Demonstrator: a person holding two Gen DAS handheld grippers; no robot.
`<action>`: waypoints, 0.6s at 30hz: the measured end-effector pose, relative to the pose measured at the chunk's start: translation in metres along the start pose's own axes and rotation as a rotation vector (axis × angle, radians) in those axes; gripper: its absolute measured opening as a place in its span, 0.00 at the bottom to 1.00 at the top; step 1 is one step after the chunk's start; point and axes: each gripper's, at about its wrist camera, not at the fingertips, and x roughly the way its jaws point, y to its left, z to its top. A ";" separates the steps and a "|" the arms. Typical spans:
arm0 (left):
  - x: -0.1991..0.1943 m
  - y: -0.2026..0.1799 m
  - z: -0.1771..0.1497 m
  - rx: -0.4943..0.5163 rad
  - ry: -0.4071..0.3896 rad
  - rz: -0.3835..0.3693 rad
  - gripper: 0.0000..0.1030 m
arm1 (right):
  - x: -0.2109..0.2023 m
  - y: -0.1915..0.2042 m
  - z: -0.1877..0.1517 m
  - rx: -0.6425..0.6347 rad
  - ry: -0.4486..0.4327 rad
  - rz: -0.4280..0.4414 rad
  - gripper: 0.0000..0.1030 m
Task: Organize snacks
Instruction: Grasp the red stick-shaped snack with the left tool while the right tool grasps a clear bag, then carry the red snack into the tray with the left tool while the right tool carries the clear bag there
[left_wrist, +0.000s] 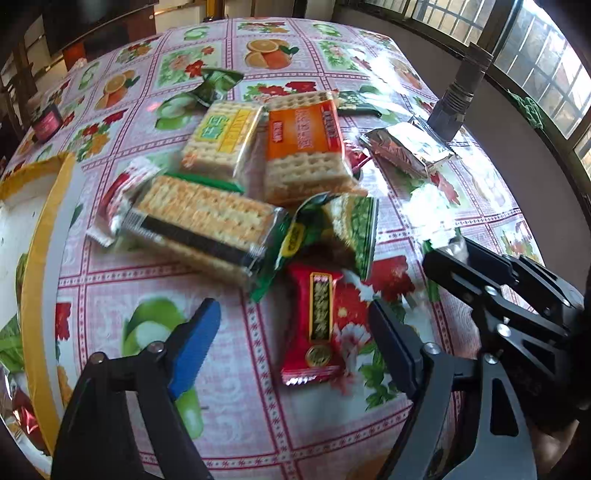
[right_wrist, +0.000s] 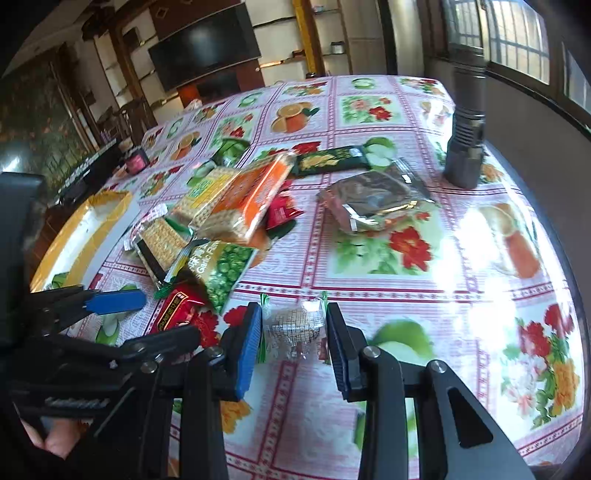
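**Grippers over the snack pile**

Right gripper (right_wrist: 294, 338) has a small clear-wrapped snack (right_wrist: 293, 328) between its narrowed fingers; whether the pads actually press it is hard to tell through the blur. Left gripper (left_wrist: 293, 343) stands spread around a red packet (left_wrist: 316, 325) lying flat on the flowered tablecloth (left_wrist: 110, 280), not touching it. Cracker packs (left_wrist: 207, 218) are heaped just beyond, beside a yellow-rimmed tray (left_wrist: 40, 236).
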 end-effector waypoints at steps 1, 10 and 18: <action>0.000 -0.004 0.001 0.016 -0.010 0.001 0.64 | -0.003 -0.002 0.000 0.009 -0.007 0.004 0.34; -0.009 0.004 -0.010 0.016 -0.018 -0.027 0.23 | -0.021 -0.005 0.000 0.045 -0.055 0.047 0.34; -0.050 0.034 -0.034 -0.019 -0.068 -0.094 0.23 | -0.036 0.019 0.000 0.019 -0.084 0.092 0.34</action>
